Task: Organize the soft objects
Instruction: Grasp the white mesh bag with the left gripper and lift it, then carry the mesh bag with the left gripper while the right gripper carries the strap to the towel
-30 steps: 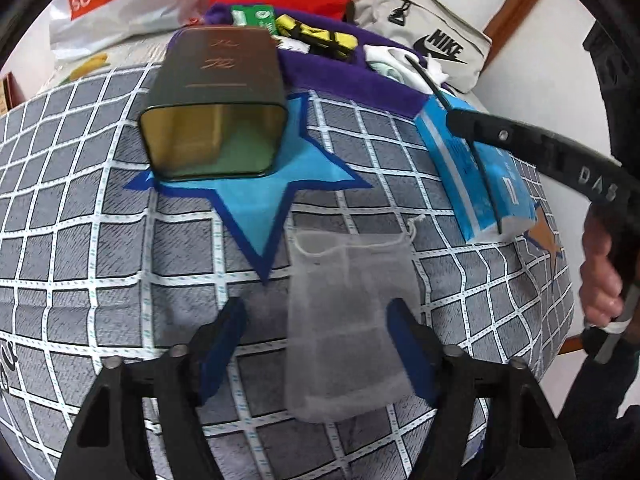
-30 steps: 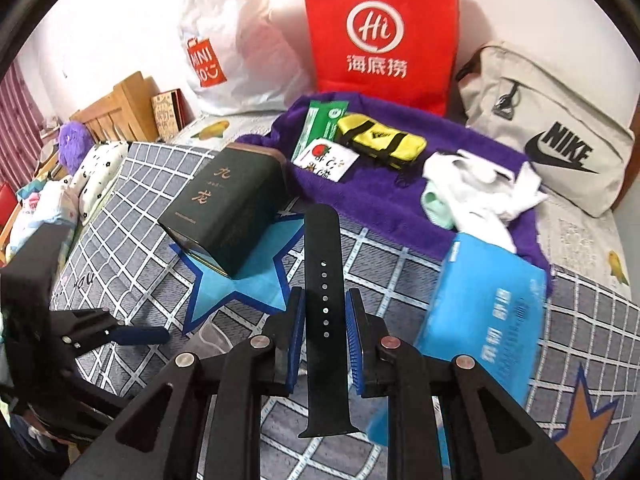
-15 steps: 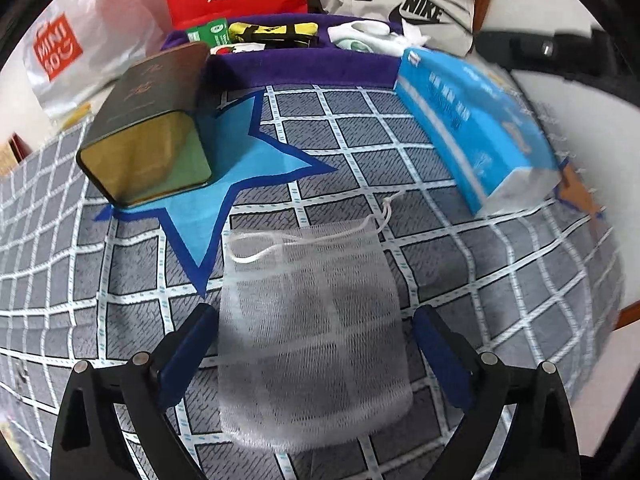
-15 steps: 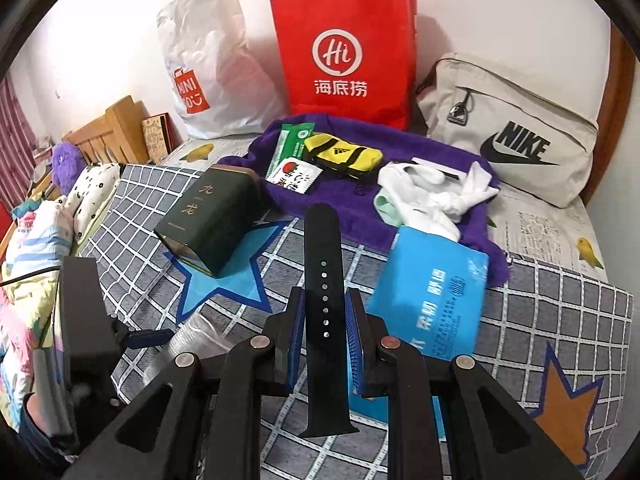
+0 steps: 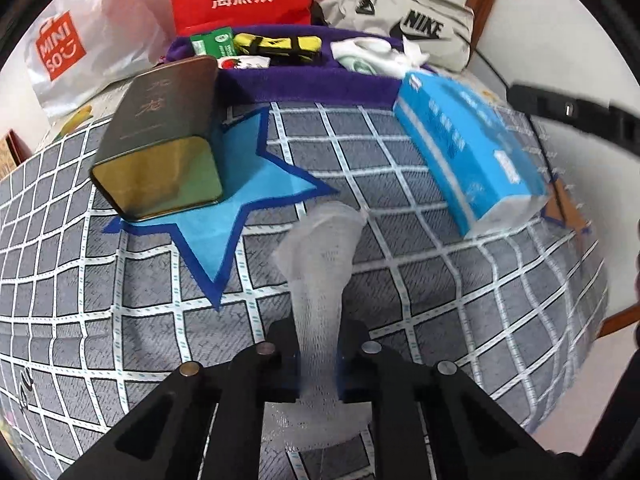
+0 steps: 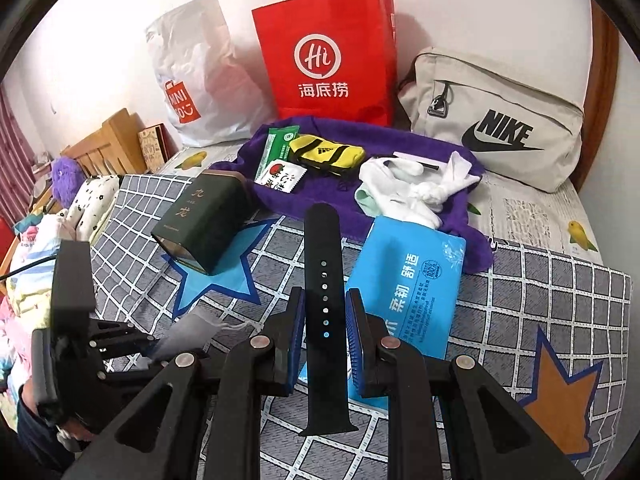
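My left gripper is shut on a white mesh drawstring pouch, bunched between its pads and lifted off the grey checked bedspread. The same gripper and pouch show at the lower left of the right wrist view. My right gripper is shut on a black watch strap that stands upright above the bed. The strap also shows blurred at the right edge of the left wrist view.
A dark green tin lies on a blue star patch. A blue tissue pack lies to the right. A purple towel behind holds socks, packets and white cloths. Red, white and Nike bags line the wall.
My left gripper has closed on the mesh pouch, bunching it, and raised it. My right gripper has pulled back and risen with the strap still in it.
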Demonstrator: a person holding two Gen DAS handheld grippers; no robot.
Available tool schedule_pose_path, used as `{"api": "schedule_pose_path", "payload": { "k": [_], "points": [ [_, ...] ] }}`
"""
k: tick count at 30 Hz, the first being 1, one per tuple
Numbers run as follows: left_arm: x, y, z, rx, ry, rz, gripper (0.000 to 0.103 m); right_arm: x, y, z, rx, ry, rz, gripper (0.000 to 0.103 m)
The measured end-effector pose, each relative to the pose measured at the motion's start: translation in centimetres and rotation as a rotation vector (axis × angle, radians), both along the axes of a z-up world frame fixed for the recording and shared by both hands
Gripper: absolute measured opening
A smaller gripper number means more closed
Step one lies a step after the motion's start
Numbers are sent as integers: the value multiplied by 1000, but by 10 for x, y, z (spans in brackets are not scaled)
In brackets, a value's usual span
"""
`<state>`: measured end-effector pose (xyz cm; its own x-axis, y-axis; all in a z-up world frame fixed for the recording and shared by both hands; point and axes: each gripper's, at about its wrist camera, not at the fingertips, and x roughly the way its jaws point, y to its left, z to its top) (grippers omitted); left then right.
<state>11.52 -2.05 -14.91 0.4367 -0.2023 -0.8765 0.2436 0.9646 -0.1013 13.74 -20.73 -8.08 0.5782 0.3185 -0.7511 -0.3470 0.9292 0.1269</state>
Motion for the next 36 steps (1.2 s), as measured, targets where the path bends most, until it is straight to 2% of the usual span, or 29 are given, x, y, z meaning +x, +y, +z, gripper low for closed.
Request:
{"api": "schedule_pose_path", "payload": {
  "k": [2, 14, 17, 21, 25, 36],
  "points": [
    [-1, 3, 10, 13, -26, 9, 10, 1, 0, 2, 4, -1, -1, 20],
    [11, 10, 63, -35, -119, 11, 10, 11, -1, 10, 33, 14, 4, 20],
    [18, 9, 72, -44, -129, 10, 10, 16, -5, 13, 64, 18, 4, 20],
    [26, 7, 82, -32, -152, 5, 10, 23, -7, 15, 66, 17, -6, 20],
    [37, 8, 91, -54, -167, 6, 10, 32, -8, 15, 58, 21, -15, 20],
    [73, 17, 106, -56, -193, 47, 10, 63, -8, 19, 57, 15, -20, 20]
  ]
}}
